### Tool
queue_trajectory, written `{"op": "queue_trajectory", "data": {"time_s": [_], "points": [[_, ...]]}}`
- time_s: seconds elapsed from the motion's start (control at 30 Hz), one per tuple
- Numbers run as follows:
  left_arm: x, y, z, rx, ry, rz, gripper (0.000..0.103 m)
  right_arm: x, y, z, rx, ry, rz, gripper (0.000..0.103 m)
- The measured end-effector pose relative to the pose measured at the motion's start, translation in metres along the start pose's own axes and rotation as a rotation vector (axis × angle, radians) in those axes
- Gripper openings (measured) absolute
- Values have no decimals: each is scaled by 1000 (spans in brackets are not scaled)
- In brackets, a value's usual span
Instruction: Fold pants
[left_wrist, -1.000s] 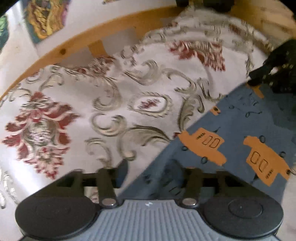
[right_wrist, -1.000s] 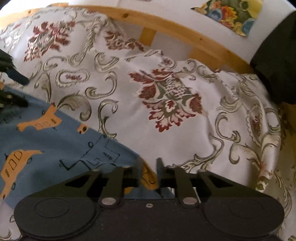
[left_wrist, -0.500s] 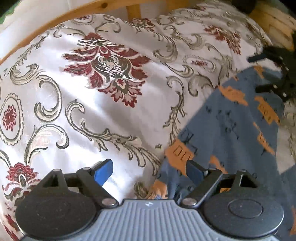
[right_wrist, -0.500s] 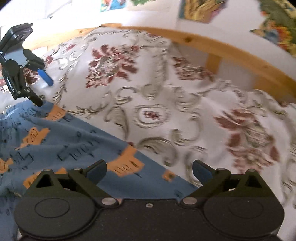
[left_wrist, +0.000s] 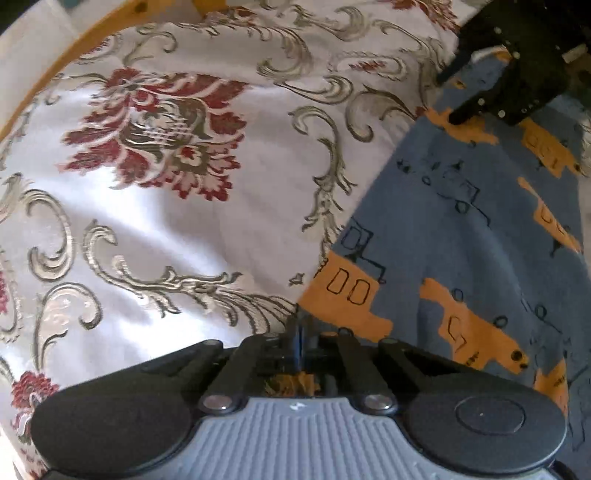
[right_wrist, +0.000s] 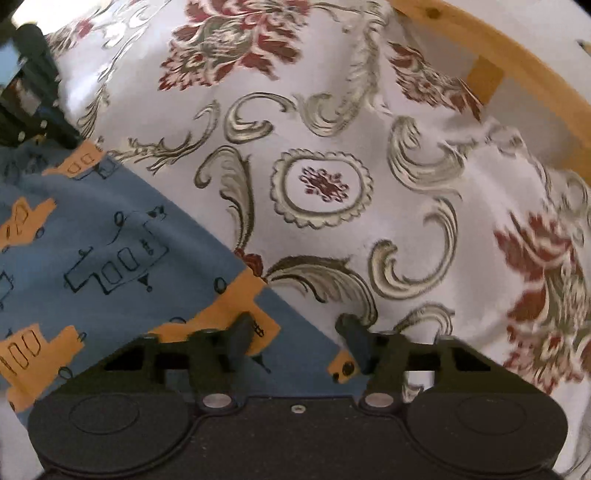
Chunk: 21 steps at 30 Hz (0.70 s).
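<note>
On a bed covered by a white bedspread (left_wrist: 155, 229) with red floral and grey scroll patterns, the left wrist view shows blue pants (left_wrist: 454, 236) printed with orange trucks filling the right half of the frame. At the bottom centre, the left tongs (left_wrist: 299, 343) are pressed together, clamped on the near corner of the pants. At the upper right, the right tongs (left_wrist: 476, 88) appear dark and blurred, their tips apart and just above the far edge of the pants. A wooden bed frame (left_wrist: 44, 96) curves along the upper left. In the right wrist view, the pants (right_wrist: 96, 236) lie in the lower left of the frame on the bedspread (right_wrist: 369, 155). The right tongs (right_wrist: 295, 336) at the bottom centre stand apart over the pants' edge, gripping nothing. The left tongs (right_wrist: 70, 140) sit at the upper left by the pants' far corner. The bed frame (right_wrist: 517, 62) crosses the upper right.
</note>
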<state>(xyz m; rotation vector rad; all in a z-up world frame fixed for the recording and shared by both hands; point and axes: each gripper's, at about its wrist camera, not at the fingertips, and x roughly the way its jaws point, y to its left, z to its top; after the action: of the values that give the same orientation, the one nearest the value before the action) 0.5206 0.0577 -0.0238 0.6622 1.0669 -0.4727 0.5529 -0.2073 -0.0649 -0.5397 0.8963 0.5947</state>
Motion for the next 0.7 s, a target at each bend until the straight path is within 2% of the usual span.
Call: {"op": "queue_trajectory", "data": {"time_s": [0.03, 0.1, 0.27, 0.57, 0.7], "points": [[-2, -1, -2, -6, -8, 17, 1, -1, 0, -1, 6, -10, -8, 25], [-7, -4, -6, -19, -28, 47, 0, -2, 0, -2, 7, -17, -28, 2], [-26, -12, -16, -66, -97, 115, 0, -16, 7, -11, 6, -78, -61, 0], [-55, -38, -28, -14, -224, 288, 0, -53, 22, -21, -18, -187, -98, 0], [-68, -47, -39, 2, -281, 311, 0, -82, 35, -39, -8, -266, -118, 0]]}}
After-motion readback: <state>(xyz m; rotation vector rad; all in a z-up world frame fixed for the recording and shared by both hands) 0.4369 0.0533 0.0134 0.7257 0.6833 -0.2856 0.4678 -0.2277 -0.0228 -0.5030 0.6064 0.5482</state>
